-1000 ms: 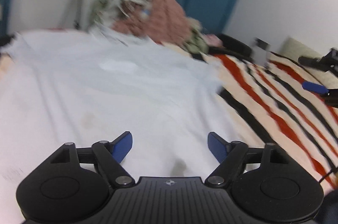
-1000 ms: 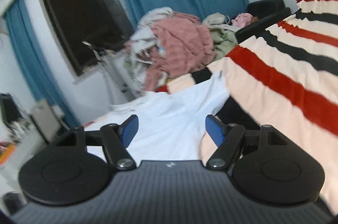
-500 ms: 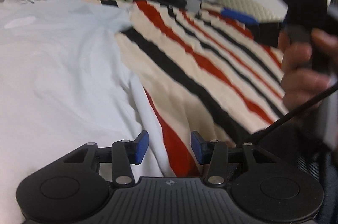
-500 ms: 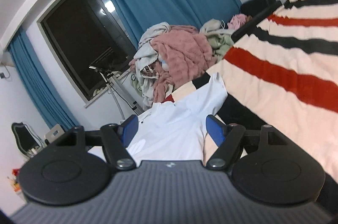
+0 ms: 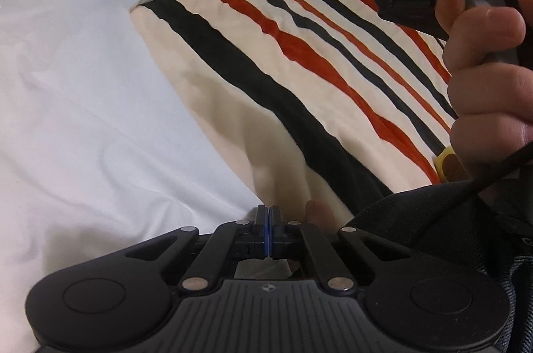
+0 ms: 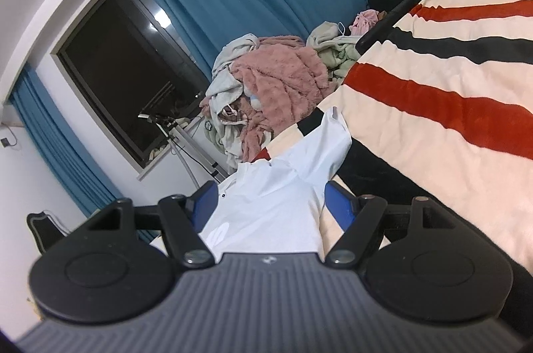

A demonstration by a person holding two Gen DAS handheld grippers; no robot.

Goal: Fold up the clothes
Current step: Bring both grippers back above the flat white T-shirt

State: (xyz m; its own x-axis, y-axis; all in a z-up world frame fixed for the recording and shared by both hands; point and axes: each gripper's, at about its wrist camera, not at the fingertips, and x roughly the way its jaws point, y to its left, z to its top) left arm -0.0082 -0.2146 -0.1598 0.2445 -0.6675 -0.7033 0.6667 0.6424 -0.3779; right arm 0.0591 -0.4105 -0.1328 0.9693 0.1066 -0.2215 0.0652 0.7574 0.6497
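Since half a second earlier, the left gripper point(image 5: 268, 228) had closed its blue pads together at the white shirt's point(image 5: 83, 106) near corner; whether fabric was pinched between them could not be told. The shirt lay flat on the striped blanket point(image 5: 299, 53).

In the right wrist view, the right gripper point(image 6: 266, 203) hung wide open and empty above the shirt point(image 6: 279, 199), facing the clothes pile point(image 6: 266, 86).

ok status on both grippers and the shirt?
Left gripper shut at white shirt hem corner, grip unconfirmed. Right gripper open, raised. Nothing in the way.
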